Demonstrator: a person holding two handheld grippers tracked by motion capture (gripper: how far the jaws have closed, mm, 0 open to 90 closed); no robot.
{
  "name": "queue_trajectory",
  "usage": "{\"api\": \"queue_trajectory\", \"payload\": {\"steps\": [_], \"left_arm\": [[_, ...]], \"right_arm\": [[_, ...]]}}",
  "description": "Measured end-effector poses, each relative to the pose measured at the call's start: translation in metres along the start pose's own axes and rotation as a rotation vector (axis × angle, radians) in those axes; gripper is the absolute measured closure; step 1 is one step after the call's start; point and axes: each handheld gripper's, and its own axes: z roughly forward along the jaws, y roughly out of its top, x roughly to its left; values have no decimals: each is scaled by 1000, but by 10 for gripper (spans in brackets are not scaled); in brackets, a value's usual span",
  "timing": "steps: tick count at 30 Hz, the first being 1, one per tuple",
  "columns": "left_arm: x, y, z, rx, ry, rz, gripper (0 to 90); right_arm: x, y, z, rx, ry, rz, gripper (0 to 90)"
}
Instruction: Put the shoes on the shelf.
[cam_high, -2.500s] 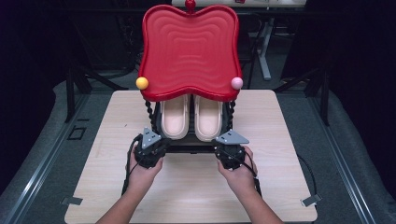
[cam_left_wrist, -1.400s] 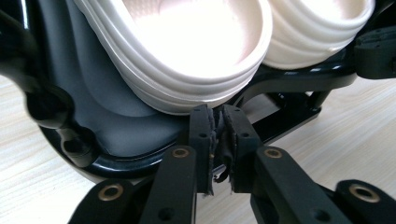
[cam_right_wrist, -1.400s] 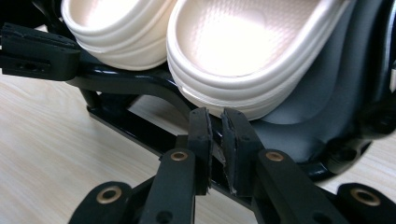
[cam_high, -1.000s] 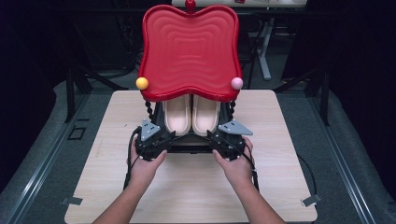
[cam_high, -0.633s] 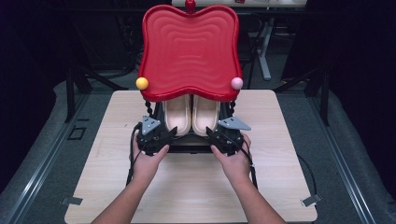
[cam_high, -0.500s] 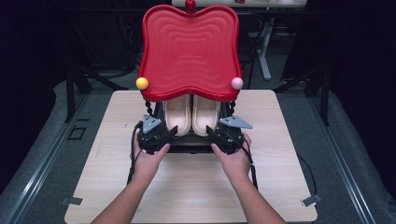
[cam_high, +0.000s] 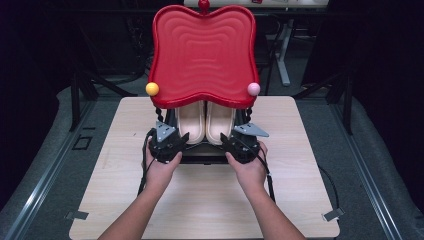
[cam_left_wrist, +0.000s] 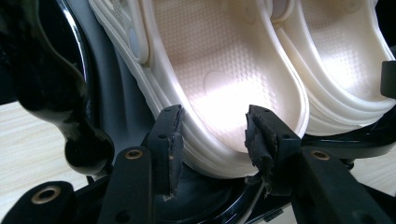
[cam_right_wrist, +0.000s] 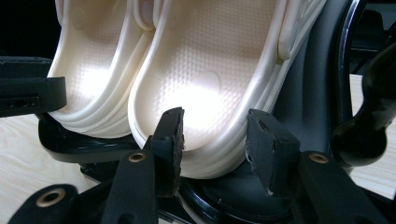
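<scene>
High view shows a pair of cream clogs standing side by side on the lower shelf of a small black rack (cam_high: 202, 156) in the middle of the wooden table (cam_high: 300, 200), under its red wavy top tray (cam_high: 202, 55), with the left gripper (cam_high: 176, 140) and the right gripper (cam_high: 231, 141) brought up to the heels from the near side, one hand behind each. The step in hand looks like the reach for both shoes at once, just before the grasp. In the left gripper view the jaws stand moderately open, and the heel of the left clog (cam_left_wrist: 219, 93) sits between them: the outer pad lies against or just beside the ribbed sole edge, while the inner pad stands by the rim on the side next to the right clog (cam_left_wrist: 345, 79); I cannot tell whether either pad truly presses. The right gripper view mirrors this, the heel of the right clog (cam_right_wrist: 210, 84) lying between two pads open to about the same width, with nothing gripped yet. My judgement is that the next move calls for closing each pair of jaws on its own heel, taking care that the inner pads slip into the narrow gap between the two shoes and do not catch the neighbour, then drawing both clogs back toward the person, low enough to clear the tray.
</scene>
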Motion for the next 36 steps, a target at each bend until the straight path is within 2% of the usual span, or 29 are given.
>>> {"api": "queue_trajectory", "payload": {"steps": [14,24,36], "left_arm": [[1,0,-2,-1,-9,-1,558],[1,0,-5,-3,-19,-4,523],[6,2,-30,-41,-29,4,502]], "right_arm": [[0,0,0,1,-7,-9,553],[1,1,-5,5,11,-18,537],[6,5,-29,-25,2,-110,520]]}}
